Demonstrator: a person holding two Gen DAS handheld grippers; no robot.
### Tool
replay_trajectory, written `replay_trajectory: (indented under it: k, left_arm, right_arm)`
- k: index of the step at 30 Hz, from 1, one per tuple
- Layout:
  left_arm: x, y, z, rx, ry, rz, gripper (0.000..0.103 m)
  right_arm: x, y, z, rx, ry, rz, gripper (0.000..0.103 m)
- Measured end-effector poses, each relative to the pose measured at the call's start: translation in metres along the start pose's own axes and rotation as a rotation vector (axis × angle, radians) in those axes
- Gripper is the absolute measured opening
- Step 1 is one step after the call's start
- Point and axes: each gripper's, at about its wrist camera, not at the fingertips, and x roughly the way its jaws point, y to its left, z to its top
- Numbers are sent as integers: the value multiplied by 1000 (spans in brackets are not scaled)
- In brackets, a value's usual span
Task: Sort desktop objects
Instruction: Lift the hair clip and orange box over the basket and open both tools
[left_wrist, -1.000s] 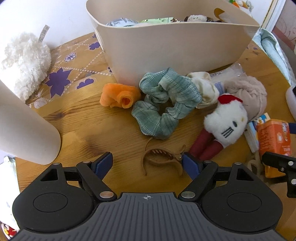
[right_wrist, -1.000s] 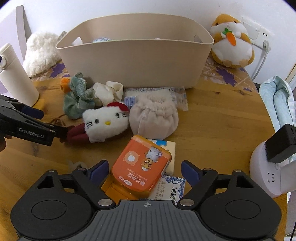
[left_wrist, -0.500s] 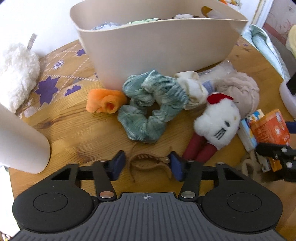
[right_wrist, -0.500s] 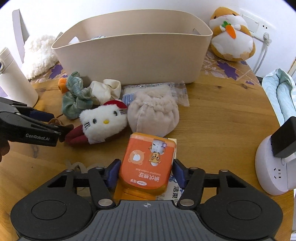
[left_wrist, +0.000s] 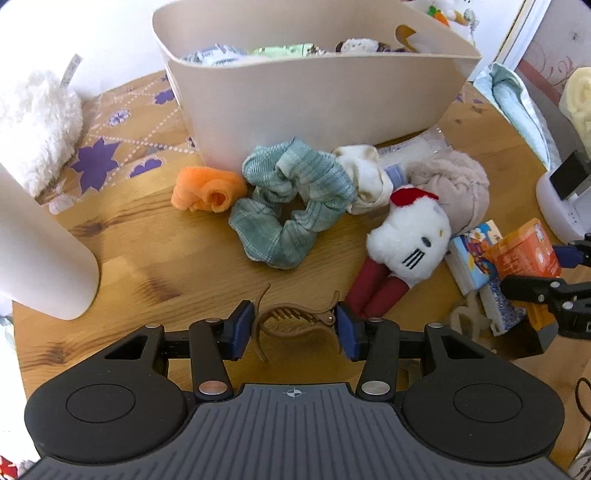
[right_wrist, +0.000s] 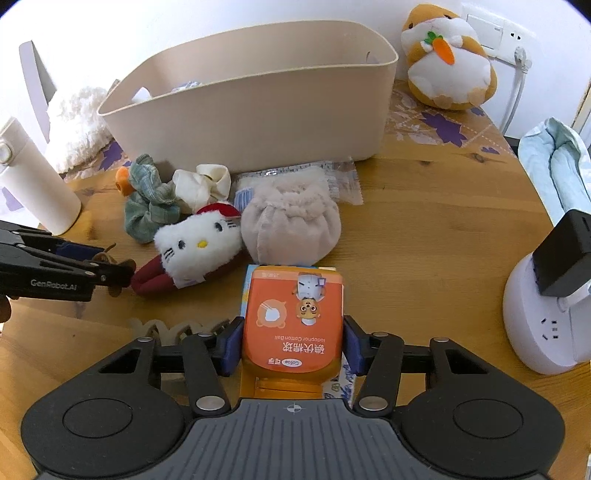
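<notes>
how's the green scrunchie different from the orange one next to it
The green scrunchie is larger and plaid, lying open as a loose ring; the orange scrunchie is smaller, plain and bunched into a tight roll. Both are soft fabric, lying on the table before the beige bin.

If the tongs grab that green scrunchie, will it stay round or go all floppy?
Probably floppy: the green scrunchie is gathered, wrinkled fabric lying in a loose, uneven ring on the wooden table. It looks light for its size. Being soft cloth, it likely won't roll or break, though it may sag.
</notes>
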Motion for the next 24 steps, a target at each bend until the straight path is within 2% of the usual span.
replay_trajectory:
  k: [5,11,18,24]
  left_arm:
    - [-18,1,4,2,-33,1,49]
    - [-46,2,18,-8,-100,14,49]
    - [-81,7,45,-17,-187,6,49]
    - [-103,21,77,-55,-266,32,49]
  right_arm:
    - [-17,-13,5,16,-32,31,52]
    - [-39,-25,14,10,-82,25,52]
    - [-60,-38,40,7,-157,24,52]
    - [-70,-46,68,32,-225,27,52]
